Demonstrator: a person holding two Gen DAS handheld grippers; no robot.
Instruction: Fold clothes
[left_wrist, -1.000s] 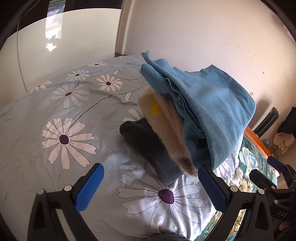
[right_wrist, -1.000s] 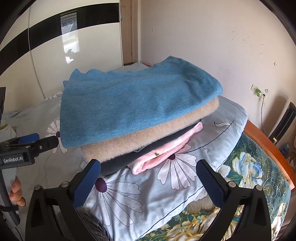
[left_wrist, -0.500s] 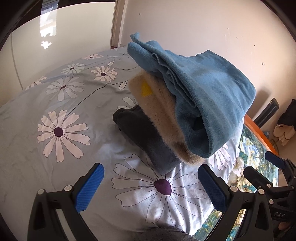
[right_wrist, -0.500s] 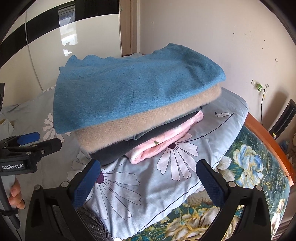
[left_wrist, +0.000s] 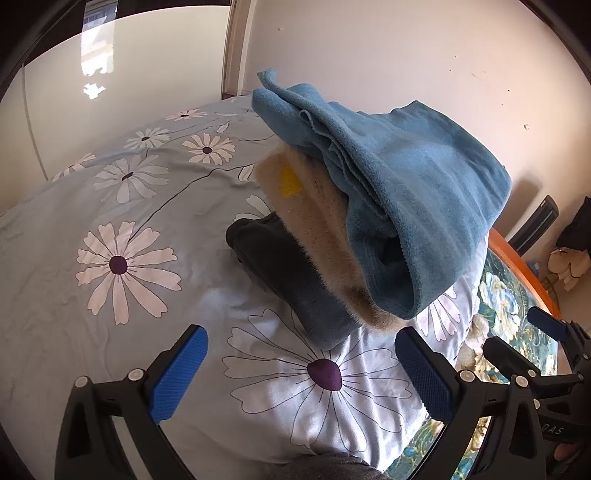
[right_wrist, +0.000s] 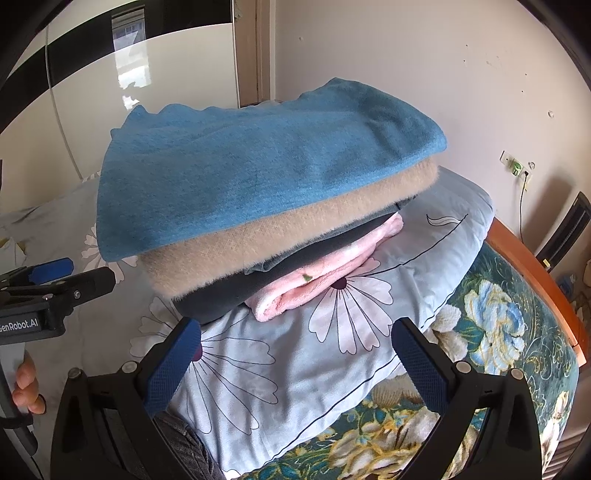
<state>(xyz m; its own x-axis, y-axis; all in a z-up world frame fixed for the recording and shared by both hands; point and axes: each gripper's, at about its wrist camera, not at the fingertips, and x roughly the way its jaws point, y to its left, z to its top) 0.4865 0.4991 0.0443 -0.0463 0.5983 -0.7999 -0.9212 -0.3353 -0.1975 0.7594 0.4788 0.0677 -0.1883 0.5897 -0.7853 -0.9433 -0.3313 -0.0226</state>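
The folded clothes stack (right_wrist: 266, 192) sits on the bed (right_wrist: 369, 350) just ahead of both empty, wide-open claws, left claw (left_wrist: 301, 363) and right claw (right_wrist: 295, 354)

Pink garment (right_wrist: 325, 284) mostly hidden beneath stack; hand (right_wrist: 26, 384) cut off by edge.

A stack of folded clothes (right_wrist: 258, 192) is sitting on the quilt (right_wrist: 280, 369) that is covering the bed (right_wrist: 517, 332), with the towel (right_wrist: 266, 166) lying on top, the fleece garment (right_wrist: 258, 243) under it, the dark garment (right_wrist: 236, 291) below that and the plush garment (right_wrist: 332, 273) lying at the bottom, touching the quilt. The left gripper (left_wrist: 299, 369) is hanging in front of the stack's left end, while the right gripper (right_wrist: 295, 354) is hanging in front of its long side, both with jaws standing wide apart and touching nothing. A wall (right_wrist: 443, 74) is standing behind the stack, and the bed's wooden edge (right_wrist: 532, 266) is running along to the right of it.
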